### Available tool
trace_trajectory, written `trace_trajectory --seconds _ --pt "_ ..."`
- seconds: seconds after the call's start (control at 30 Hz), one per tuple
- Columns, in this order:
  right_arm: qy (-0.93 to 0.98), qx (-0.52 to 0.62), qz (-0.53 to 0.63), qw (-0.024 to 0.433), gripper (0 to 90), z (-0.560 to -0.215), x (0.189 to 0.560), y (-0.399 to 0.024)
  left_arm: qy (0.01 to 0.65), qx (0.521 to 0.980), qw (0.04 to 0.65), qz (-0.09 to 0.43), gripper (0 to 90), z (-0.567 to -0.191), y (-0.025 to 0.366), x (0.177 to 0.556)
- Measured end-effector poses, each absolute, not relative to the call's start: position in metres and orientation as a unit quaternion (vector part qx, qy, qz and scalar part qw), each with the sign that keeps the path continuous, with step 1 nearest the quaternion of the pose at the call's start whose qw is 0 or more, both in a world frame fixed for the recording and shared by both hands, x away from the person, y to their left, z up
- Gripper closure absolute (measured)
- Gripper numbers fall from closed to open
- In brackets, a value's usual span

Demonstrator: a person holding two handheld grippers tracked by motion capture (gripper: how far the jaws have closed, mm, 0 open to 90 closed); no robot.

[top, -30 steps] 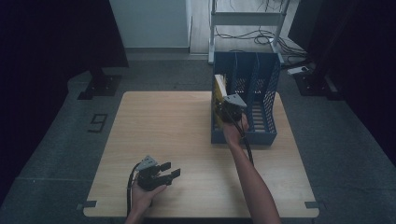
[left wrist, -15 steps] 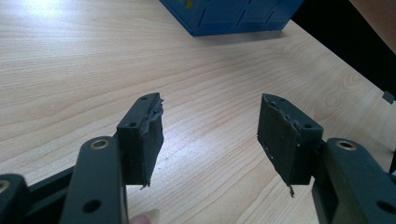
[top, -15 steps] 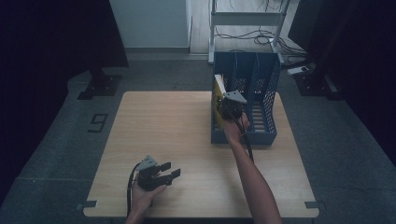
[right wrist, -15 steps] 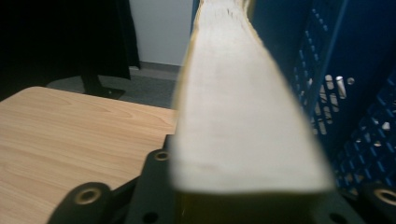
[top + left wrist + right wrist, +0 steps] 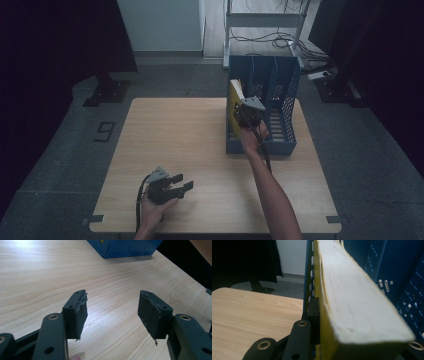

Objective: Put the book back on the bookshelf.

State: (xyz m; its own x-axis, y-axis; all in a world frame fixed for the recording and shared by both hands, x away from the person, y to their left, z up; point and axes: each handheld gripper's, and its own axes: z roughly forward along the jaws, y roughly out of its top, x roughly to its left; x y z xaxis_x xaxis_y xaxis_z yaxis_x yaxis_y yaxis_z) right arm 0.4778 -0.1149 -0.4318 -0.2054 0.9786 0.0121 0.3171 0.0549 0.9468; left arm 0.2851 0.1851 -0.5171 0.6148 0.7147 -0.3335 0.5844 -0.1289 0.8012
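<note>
Your right gripper (image 5: 245,111) has just closed its fingers on the yellow book (image 5: 352,302) at the blue rack (image 5: 280,90), upper right of the frame. Your left gripper (image 5: 175,186) rests at the lower left on the worktop (image 5: 175,135), fingers open.

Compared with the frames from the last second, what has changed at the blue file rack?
The right gripper has just been closing its jaws and now clamps the yellow book in the blue rack. Book, rack and both hands kept their places; the left gripper rests open on the table.

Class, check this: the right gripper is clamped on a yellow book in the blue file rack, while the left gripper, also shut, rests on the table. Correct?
Not quite: the left gripper is open, jaws apart over bare table, as the left gripper view shows. The right gripper does clamp the yellow book in the blue file rack.
</note>
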Motion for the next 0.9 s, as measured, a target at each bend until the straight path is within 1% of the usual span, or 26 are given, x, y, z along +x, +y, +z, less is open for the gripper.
trace_trajectory --seconds 0.43,0.9 --pt "0.621 0.512 0.459 0.374 74.9 -0.423 0.481 -0.110 0.435 0.746 0.500 0.066 40.6 -0.516 0.189 0.285" --pt "0.609 0.525 0.457 0.381 74.9 -0.426 0.500 -0.105 0.445 0.737 0.505 0.065 40.8 -0.517 0.197 0.287"
